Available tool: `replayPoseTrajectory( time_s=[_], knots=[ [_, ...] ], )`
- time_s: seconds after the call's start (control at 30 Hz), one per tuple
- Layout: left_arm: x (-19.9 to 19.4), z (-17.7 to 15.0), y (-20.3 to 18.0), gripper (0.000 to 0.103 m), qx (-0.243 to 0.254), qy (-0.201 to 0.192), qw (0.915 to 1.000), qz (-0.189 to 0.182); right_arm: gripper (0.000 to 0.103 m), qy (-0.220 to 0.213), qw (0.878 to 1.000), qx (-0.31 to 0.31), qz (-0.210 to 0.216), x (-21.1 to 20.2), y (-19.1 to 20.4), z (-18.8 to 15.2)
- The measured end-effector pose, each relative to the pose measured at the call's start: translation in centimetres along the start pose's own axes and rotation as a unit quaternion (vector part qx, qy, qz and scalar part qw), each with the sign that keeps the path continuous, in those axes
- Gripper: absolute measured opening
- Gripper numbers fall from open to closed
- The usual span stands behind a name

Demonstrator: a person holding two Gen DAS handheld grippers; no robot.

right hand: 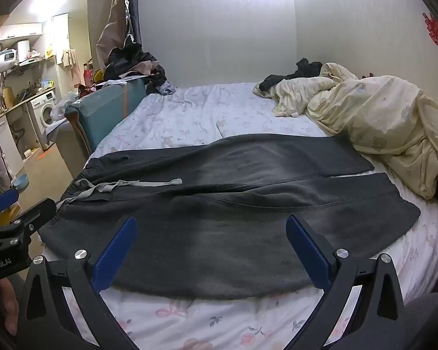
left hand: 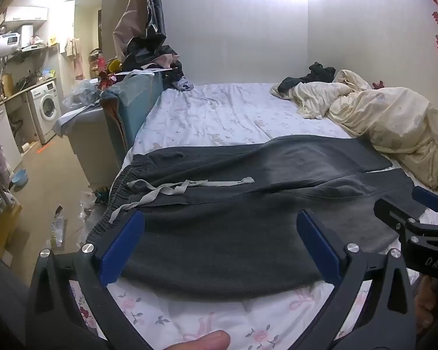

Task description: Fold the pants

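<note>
Dark grey sweatpants [left hand: 233,204] lie spread flat across the near part of the bed, waistband at the left with a light grey drawstring [left hand: 184,188], both legs stretching right. They also show in the right wrist view [right hand: 219,218]. My left gripper [left hand: 220,227] is open and empty, hovering over the near leg close to the waistband end. My right gripper [right hand: 211,233] is open and empty, over the near leg further right. Each gripper shows at the edge of the other's view, the right one [left hand: 417,221] and the left one [right hand: 14,218].
The bed has a white floral sheet [left hand: 213,116]. A crumpled cream duvet [left hand: 394,125] with dark clothes on it lies at the right and back. A teal headboard panel [left hand: 131,108] and a clothes pile stand at the left. A cluttered floor and washing machine [left hand: 45,106] are beyond.
</note>
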State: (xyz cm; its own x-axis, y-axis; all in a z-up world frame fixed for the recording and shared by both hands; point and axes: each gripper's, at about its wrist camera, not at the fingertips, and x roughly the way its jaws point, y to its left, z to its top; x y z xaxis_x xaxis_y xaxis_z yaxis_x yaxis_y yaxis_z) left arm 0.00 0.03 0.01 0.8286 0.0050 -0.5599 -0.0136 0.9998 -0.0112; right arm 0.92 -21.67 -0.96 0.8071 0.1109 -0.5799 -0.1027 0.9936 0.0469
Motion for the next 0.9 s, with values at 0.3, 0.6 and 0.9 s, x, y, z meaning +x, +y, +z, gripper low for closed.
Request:
replayPoseTrajectory(
  time_s=[0.3,0.6,0.9],
  knots=[
    [-0.07,0.03,0.05,0.102,0.004,-0.005,1.0000,0.000,0.103,-0.002,1.000,0.002,0.001,0.09,0.01,-0.04],
    [0.01,-0.19,-0.22,0.102,0.010,-0.010,0.9999,0.003,0.103,-0.003,1.000,0.003,0.003,-0.25,0.00,0.18],
    [-0.49,-0.14,-0.43,0.102,0.013,-0.015,0.9998,0.003,0.103,-0.003,1.000,0.005,0.004,-0.35,-0.09,0.47]
  ],
)
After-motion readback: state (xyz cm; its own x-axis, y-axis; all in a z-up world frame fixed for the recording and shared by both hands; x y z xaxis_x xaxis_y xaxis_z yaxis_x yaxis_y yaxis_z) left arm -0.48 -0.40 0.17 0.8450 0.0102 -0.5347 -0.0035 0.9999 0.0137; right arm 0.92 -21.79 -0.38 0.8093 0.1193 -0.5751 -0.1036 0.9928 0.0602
